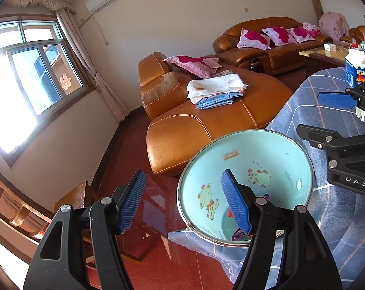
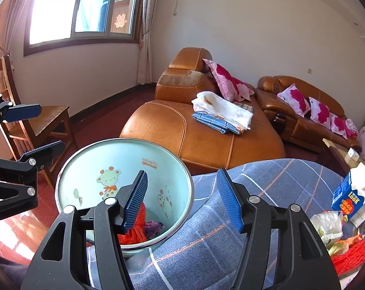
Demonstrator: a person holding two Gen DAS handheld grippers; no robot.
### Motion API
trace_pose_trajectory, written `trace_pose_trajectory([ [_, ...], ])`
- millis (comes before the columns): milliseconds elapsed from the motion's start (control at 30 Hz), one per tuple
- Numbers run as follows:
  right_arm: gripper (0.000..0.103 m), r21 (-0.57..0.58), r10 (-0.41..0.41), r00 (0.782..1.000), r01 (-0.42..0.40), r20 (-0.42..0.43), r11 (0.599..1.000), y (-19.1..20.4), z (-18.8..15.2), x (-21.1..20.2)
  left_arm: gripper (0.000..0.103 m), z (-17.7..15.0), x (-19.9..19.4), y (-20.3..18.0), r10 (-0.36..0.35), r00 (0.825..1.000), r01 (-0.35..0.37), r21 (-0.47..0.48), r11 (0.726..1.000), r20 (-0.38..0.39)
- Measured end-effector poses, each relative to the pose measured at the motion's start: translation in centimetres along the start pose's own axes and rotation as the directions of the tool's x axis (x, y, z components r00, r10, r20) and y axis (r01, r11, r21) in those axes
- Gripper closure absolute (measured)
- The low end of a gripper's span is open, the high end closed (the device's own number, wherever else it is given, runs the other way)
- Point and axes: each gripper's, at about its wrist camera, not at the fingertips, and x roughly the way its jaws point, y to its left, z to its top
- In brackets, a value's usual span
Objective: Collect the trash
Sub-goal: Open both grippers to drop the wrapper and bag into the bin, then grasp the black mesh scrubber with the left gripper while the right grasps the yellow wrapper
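A light blue bin [image 1: 255, 154] [image 2: 114, 159] with cartoon animals and a metal rim leans at the edge of the table with the blue plaid cloth [image 1: 334, 222] [image 2: 267, 193]. Orange netting [image 2: 134, 232] and a purple wrapper [image 1: 238, 235] [image 2: 154, 227] lie inside it. My left gripper [image 1: 185, 199] [image 2: 35, 133] is open over the bin's left rim, with nothing between its fingers. My right gripper [image 2: 182, 200] [image 1: 327, 116] is open too, one finger over the bin and one over the cloth. A blue milk carton [image 2: 351, 198] [image 1: 356, 68], a clear wrapper [image 2: 327, 224] and more orange netting [image 2: 351, 251] lie on the table.
An orange leather sofa [image 2: 201, 135] [image 1: 206, 125] with folded cloths and pink pillows stands beyond the bin. A wooden chair [image 2: 37, 125] is at the left over the red floor [image 1: 158, 253]. A low coffee table [image 1: 322, 55] with small items sits far right.
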Motion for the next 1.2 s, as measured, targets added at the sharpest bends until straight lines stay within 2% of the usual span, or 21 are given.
trace_pose_trajectory([
  [233,0.040,0.066,-0.078,0.996,0.076,0.037,0.995,-1.6,0.3,-4.3,0.034,0.4,-1.3,-0.3,-0.016,1.000,0.017,-0.001,1.000,0.024],
  [367,0.039,0.136,-0.179,0.983,0.174,0.026,0.975,-4.2,-1.3,-8.3,0.030,0.1,-2.1,-1.7,-0.057,0.998,0.056,0.011,0.998,0.032],
  [500,0.038,0.208,-0.296,0.954,0.297,-0.034,0.932,-6.8,-5.1,-12.6,0.030,-0.5,-3.1,-4.3,-0.130,0.991,0.128,0.044,0.991,0.029],
  [667,0.038,0.305,-0.416,0.900,0.436,-0.131,0.847,-9.6,-11.4,-17.7,0.027,-0.8,-5.1,-8.9,-0.260,0.965,0.256,0.101,0.962,0.038],
  [700,0.038,0.323,-0.431,0.890,0.455,-0.148,0.830,-10.0,-12.6,-18.5,0.027,-0.8,-5.6,-9.9,-0.284,0.958,0.277,0.115,0.954,0.041],
  [800,0.039,0.373,-0.428,0.880,0.476,-0.209,0.797,-10.8,-15.8,-19.4,0.025,-1.0,-7.0,-12.6,-0.340,0.939,0.328,0.162,0.931,0.054],
  [900,0.039,0.393,-0.409,0.880,0.475,-0.243,0.788,-11.2,-17.6,-19.6,0.024,-1.1,-8.2,-14.3,-0.369,0.927,0.349,0.202,0.915,0.067],
  [1033,0.043,0.439,-0.345,0.905,0.423,-0.248,0.793,-11.8,-18.0,-19.2,0.023,-1.0,-8.9,-14.8,-0.372,0.925,0.349,0.215,0.912,0.078],
  [1100,0.060,0.449,-0.287,0.924,0.375,-0.252,0.811,-11.5,-18.0,-18.6,0.023,-1.0,-8.9,-14.6,-0.365,0.928,0.342,0.213,0.915,0.078],
  [1167,0.064,0.452,-0.252,0.935,0.342,-0.248,0.824,-11.0,-17.8,-18.2,0.023,-0.9,-8.8,-14.3,-0.363,0.929,0.341,0.208,0.917,0.077],
  [1200,0.071,0.446,-0.242,0.938,0.332,-0.247,0.831,-10.7,-17.9,-18.2,0.023,-0.8,-8.9,-14.3,-0.361,0.929,0.339,0.207,0.918,0.079],
])
